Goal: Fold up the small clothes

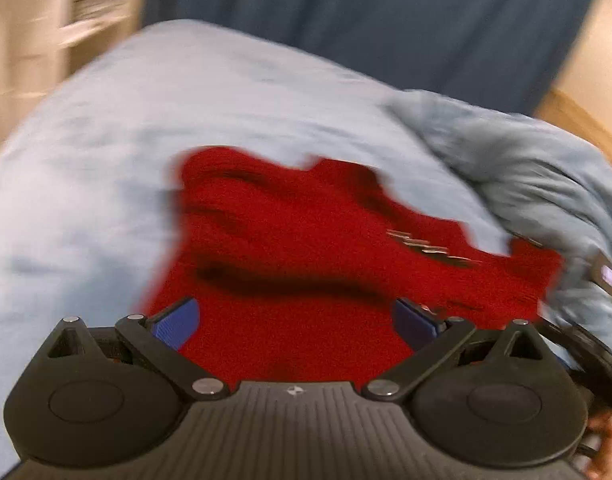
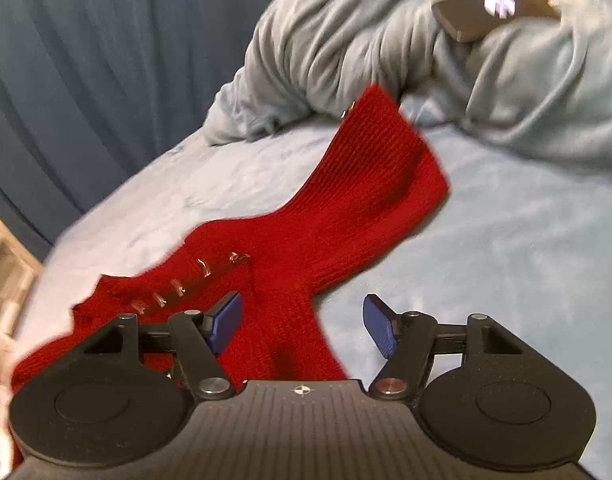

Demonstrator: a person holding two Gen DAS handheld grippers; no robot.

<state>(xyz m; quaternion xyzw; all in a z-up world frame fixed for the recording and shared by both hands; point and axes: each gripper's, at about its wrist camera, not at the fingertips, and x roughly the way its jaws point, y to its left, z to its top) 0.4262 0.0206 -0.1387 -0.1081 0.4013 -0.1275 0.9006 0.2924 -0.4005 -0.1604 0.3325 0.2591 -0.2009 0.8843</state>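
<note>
Left wrist view, blurred: red knit garment (image 1: 306, 248) on the bed (image 1: 106, 160); left gripper (image 1: 296, 324) fingers (image 1: 178, 322) spread wide, gripping nothing.
Right wrist view: garment spread on bed, phone (image 2: 490, 10) on rumpled blanket (image 2: 346, 48); right gripper (image 2: 302, 326) fingers (image 2: 380, 330) partly apart over the knit, not pinching it.

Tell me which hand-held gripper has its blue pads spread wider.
The left hand-held gripper: its pads stand at full spread over the red knit garment. The right hand-held gripper is open too, only narrower.
</note>
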